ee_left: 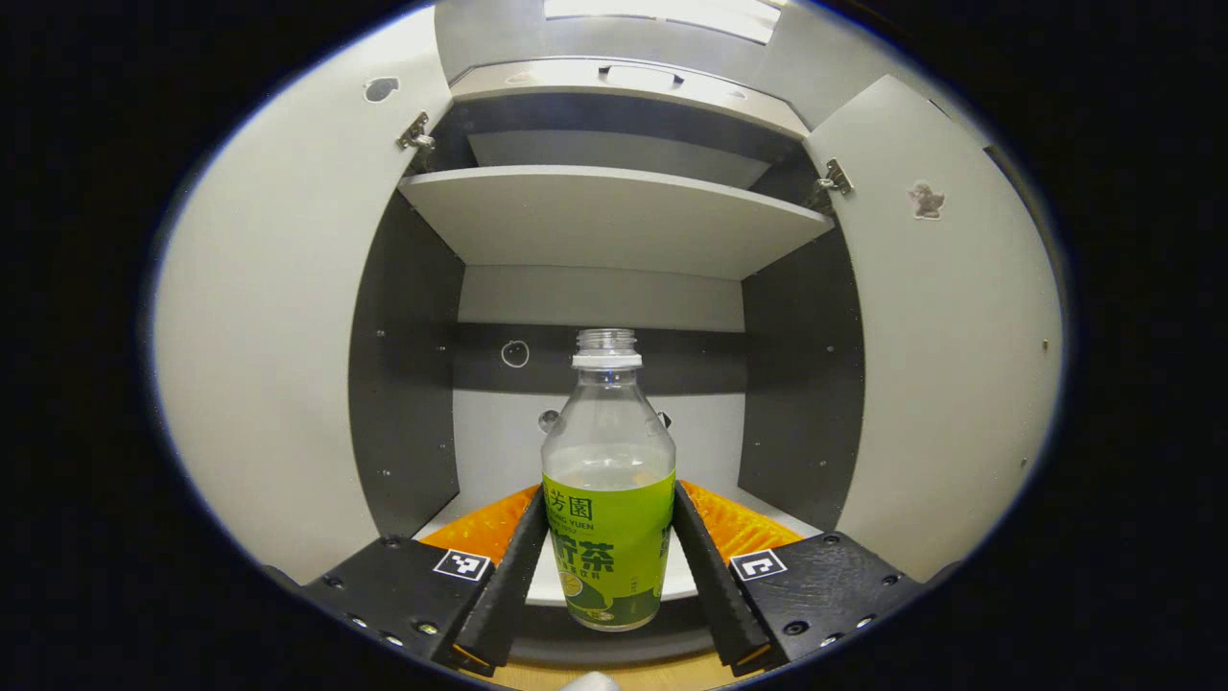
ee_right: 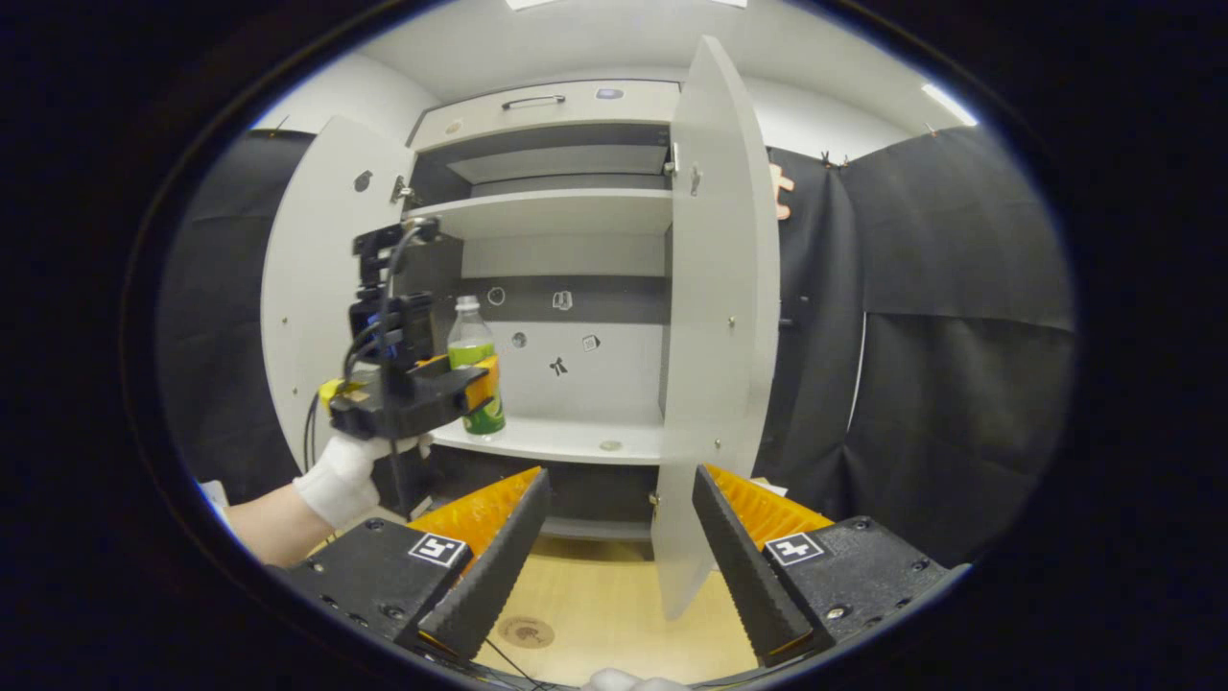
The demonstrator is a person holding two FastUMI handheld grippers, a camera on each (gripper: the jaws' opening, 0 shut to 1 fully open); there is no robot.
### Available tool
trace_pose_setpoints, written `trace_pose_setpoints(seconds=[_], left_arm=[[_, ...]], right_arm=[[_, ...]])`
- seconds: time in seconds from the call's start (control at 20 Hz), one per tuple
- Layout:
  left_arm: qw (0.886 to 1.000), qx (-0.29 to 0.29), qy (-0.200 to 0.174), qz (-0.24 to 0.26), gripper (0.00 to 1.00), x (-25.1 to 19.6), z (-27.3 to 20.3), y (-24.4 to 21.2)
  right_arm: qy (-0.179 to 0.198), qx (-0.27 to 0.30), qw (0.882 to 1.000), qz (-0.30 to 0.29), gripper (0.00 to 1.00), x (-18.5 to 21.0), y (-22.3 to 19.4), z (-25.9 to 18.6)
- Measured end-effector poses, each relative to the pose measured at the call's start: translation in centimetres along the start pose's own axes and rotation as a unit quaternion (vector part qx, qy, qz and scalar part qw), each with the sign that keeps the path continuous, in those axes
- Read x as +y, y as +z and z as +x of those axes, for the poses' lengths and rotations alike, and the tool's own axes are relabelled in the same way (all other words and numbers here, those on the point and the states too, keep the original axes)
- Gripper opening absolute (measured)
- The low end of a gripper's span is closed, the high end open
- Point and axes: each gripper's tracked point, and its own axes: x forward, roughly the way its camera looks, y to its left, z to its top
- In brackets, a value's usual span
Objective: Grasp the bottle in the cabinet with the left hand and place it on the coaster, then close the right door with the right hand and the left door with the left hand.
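A clear uncapped bottle (ee_left: 608, 499) with a green label stands upright at the front of the cabinet's lower shelf (ee_left: 499, 451). My left gripper (ee_left: 609, 494) is shut on it, a finger pressed to each side of the label. The right gripper view shows the same bottle (ee_right: 467, 331) in the left gripper (ee_right: 480, 384), held by a gloved hand (ee_right: 345, 485). Both doors stand wide open: the left door (ee_left: 269, 365) and the right door (ee_left: 950, 365). My right gripper (ee_right: 619, 480) is open, low before the right door's edge (ee_right: 720, 317). A round coaster (ee_right: 525, 631) lies on the wooden table.
An upper shelf (ee_left: 614, 216) spans the cabinet above the bottle, with a drawer front (ee_right: 537, 101) over it. Small stickers dot the back wall (ee_right: 561, 365). The wooden tabletop (ee_right: 614, 605) runs below the cabinet. Black cloth (ee_right: 950, 365) hangs to the right.
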Motion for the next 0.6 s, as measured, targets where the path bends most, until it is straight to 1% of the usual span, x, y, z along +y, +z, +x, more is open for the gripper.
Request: trace_pose_setpoints(seconds=[0.05,0.1,0.15,0.35,0.6], left_arm=[[1.000,0.004,0.001,-0.001,0.76,-0.1,-1.6,-0.4],[1.000,0.005,-0.001,-0.002,0.80,-0.2,-3.1,-1.0],[1.000,0.007,-0.005,-0.006,0.76,-0.5,-4.3,-1.7],[0.998,0.037,-0.024,-0.033,0.76,-2.0,-9.1,-5.0],[0.997,0.057,-0.041,-0.025,0.76,-3.7,-12.7,-10.2]], right_arm=[[0.000,0.001,1.000,0.002,0.98,-0.1,-0.2,-0.1],[-0.002,0.000,1.000,0.002,0.98,-0.2,-0.3,-0.3],[-0.005,-0.002,1.000,0.001,0.98,-0.5,-0.4,-0.4],[-0.008,0.000,1.000,0.001,0.98,-1.1,-1.0,-1.1],[-0.011,0.010,1.000,0.002,0.98,-1.4,-2.3,-1.6]])
